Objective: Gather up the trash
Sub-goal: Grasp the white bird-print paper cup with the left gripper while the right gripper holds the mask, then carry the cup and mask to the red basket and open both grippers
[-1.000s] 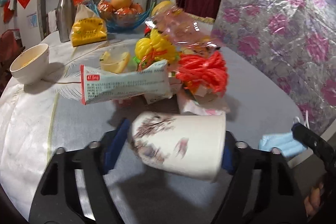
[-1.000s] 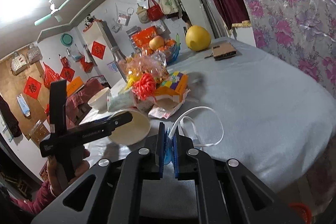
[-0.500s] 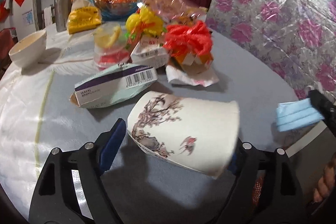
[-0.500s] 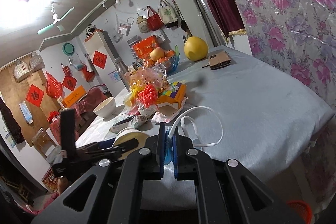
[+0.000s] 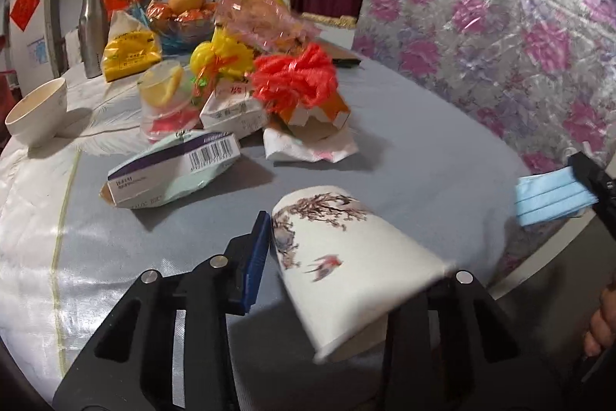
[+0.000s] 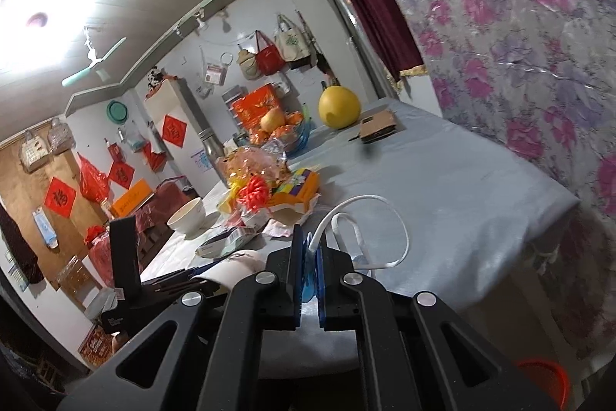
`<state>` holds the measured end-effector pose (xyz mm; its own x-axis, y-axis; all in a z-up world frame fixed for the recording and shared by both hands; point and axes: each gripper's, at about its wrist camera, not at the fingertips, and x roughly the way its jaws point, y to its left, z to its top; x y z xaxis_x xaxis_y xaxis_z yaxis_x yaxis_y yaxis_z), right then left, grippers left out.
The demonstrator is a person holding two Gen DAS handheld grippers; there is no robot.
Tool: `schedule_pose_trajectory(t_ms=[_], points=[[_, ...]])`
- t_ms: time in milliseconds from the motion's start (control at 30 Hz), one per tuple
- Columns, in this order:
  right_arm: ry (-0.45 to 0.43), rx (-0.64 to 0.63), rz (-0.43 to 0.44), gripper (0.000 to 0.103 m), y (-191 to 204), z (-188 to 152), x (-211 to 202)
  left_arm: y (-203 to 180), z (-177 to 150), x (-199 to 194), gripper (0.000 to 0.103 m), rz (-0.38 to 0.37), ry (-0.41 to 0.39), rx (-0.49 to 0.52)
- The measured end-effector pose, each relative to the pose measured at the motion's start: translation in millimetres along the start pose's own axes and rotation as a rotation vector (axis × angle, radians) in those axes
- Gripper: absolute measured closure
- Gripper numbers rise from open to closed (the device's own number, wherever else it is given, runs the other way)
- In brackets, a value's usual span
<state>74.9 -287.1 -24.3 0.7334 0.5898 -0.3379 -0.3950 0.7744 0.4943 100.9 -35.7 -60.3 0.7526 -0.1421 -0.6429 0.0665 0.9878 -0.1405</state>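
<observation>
Your left tongs (image 5: 346, 280) have just been closing on the paper cup (image 5: 354, 280); your right tongs (image 6: 310, 280) pinch the blue mask (image 6: 308, 286) — both held clear of the surface (image 5: 404, 172), likely for binning.

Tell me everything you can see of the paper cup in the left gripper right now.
The paper cup is white, printed with a dark blossoming branch and a small red bird. It lies on its side, tilted, between the left gripper's fingers, base toward the table's clutter, open rim toward the camera. The jaws have just been closing on it; the blue-padded left finger touches its base, the right finger is hidden behind its wall. It looks undented and hangs above the grey tablecloth.
</observation>
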Motion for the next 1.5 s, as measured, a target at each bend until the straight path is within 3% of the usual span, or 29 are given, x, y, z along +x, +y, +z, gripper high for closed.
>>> schedule_pose_trajectory(t_ms=[67, 167, 467, 633, 867, 1133, 1233, 1267, 1300, 1367, 1500], points=[[0.001, 0.010, 0.005, 0.097, -3.7, -0.5, -1.9, 1.7, -1.6, 0.0, 0.066, -0.012, 0.000, -0.025], [-0.009, 0.010, 0.004, 0.097, -5.6, -0.7, -7.4, 2.0, -1.8, -6.1, 0.077, -0.022, -0.014, -0.030], [-0.048, 0.024, 0.009, 0.097, -11.4, 2.3, -25.6, -8.2, 4.9, -20.7, 0.083, -0.103, -0.045, -0.037], [-0.076, 0.026, -0.023, 0.097, -21.5, 1.2, -48.2, -35.9, 11.0, -29.7, 0.083, -0.144, -0.059, 0.021], [-0.081, 0.015, -0.135, 0.097, -49.1, -8.4, -89.4, -97.9, 9.1, -31.5, 0.083, -0.236, -0.033, 0.139], [0.072, 0.055, -0.322, 0.097, -116.9, -48.1, -96.2, -171.5, -13.6, -8.5, 0.083, -0.369, 0.064, 0.227], [0.249, 0.097, -0.405, 0.093, -157.4, -79.9, -73.7, -192.3, -22.3, 2.4, 0.083, -0.397, 0.106, 0.259], [0.309, 0.114, -0.417, 0.087, -168.7, -90.2, -65.8, -200.0, -26.2, 6.7, 0.083, -0.412, 0.119, 0.271], [0.374, 0.145, -0.434, 0.069, -183.6, -105.8, -57.6, -209.0, -29.8, 11.7, 0.083, -0.422, 0.137, 0.287], [0.397, 0.190, -0.453, 0.057, -200.4, -121.7, -55.2, -221.2, -35.5, 19.8, 0.083, -0.432, 0.163, 0.311], [0.325, 0.245, -0.443, 0.057, -217.5, -117.0, -75.9, -248.3, -51.6, 42.3, 0.083, -0.446, 0.233, 0.368]])
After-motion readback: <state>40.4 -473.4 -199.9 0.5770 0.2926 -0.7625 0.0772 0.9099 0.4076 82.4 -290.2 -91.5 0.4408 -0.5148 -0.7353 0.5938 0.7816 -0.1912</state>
